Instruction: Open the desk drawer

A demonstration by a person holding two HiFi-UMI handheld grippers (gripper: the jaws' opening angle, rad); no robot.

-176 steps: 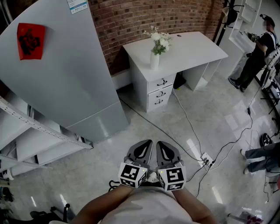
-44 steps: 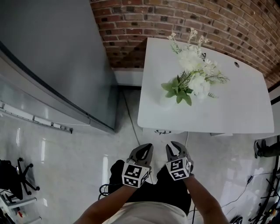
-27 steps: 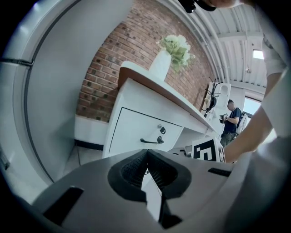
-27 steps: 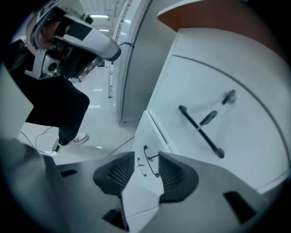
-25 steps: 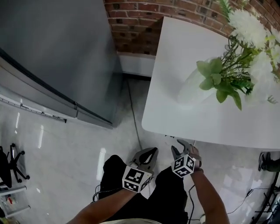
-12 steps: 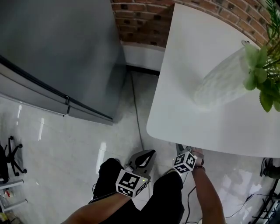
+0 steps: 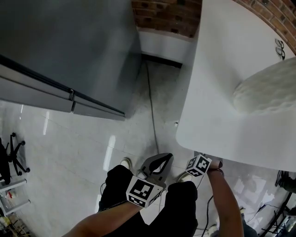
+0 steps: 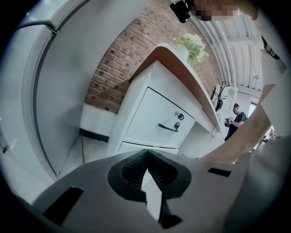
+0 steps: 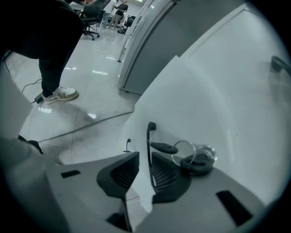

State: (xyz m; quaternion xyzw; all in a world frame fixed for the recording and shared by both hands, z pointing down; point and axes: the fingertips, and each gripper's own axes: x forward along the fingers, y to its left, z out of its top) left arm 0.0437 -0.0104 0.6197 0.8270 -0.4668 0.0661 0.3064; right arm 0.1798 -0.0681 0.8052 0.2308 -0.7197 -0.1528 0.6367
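Note:
The white desk [image 7: 217,83] fills the right of the head view. In the left gripper view its top drawer [image 8: 150,120] is closed, with a black handle [image 8: 168,128] and a key in the lock [image 8: 180,116]. My right gripper [image 9: 144,157] is at that drawer front [image 9: 204,104]. Its jaws are closing with the black handle [image 9: 148,141] between them. The handle lies against the right pad and the left pad stands off it. A key ring [image 9: 193,157] hangs beside it. In the head view only its marker cube [image 7: 199,165] shows under the desk edge. My left gripper [image 7: 164,159] [image 8: 146,154] hangs shut and empty, short of the desk.
A tall grey cabinet [image 7: 60,51] stands at the left, with a brick wall [image 7: 166,14] behind. A cable [image 7: 152,106] runs along the floor between cabinet and desk. A white vase [image 7: 268,90] stands on the desk. A second handle [image 9: 281,63] shows farther off. A person [image 8: 236,119] stands far back.
The right gripper has dropped under the desk edge, so its jaws no longer show in the head view. The left gripper has sunk a little. The view has closed in on the desk.

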